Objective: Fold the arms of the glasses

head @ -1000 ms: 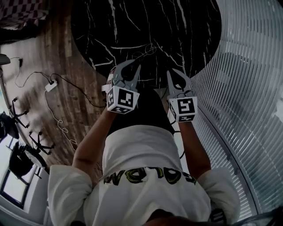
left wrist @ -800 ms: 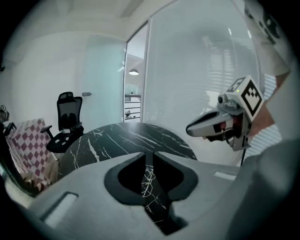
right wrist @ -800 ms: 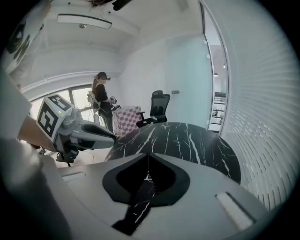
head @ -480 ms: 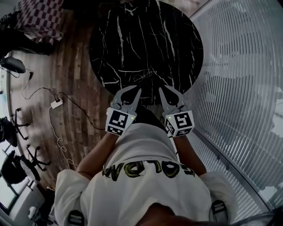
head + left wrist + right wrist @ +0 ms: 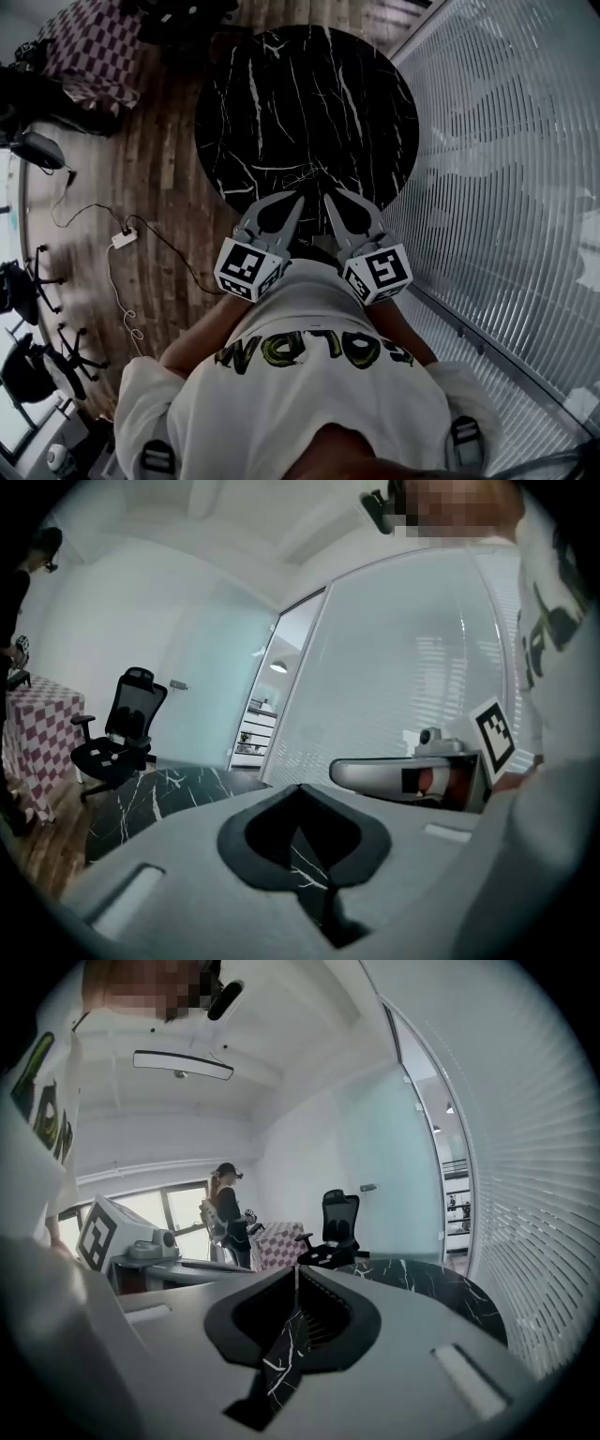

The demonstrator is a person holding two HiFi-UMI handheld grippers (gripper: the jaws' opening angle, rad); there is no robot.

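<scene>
Thin wire-framed glasses [image 5: 303, 174] lie near the front edge of the round black marble table [image 5: 281, 84] in the head view; whether their arms stand open or folded is too small to tell. Both grippers hang in front of my chest, above that edge and apart from the glasses. My left gripper [image 5: 297, 198] is shut with nothing in it, and its tips meet over the dark tabletop [image 5: 159, 794] in the left gripper view. My right gripper [image 5: 327, 199] is also shut and empty. Neither gripper view shows the glasses.
A glass wall with blinds [image 5: 506, 187] runs along the right. On the wooden floor at the left lie a power strip [image 5: 122, 239] and cables. Beyond the table stand an office chair [image 5: 117, 733], a checkered cloth [image 5: 89, 47] and a person [image 5: 225, 1208].
Both grippers have risen away from the table towards my chest. More of the table and floor shows now, and the glasses stay where they lay.
</scene>
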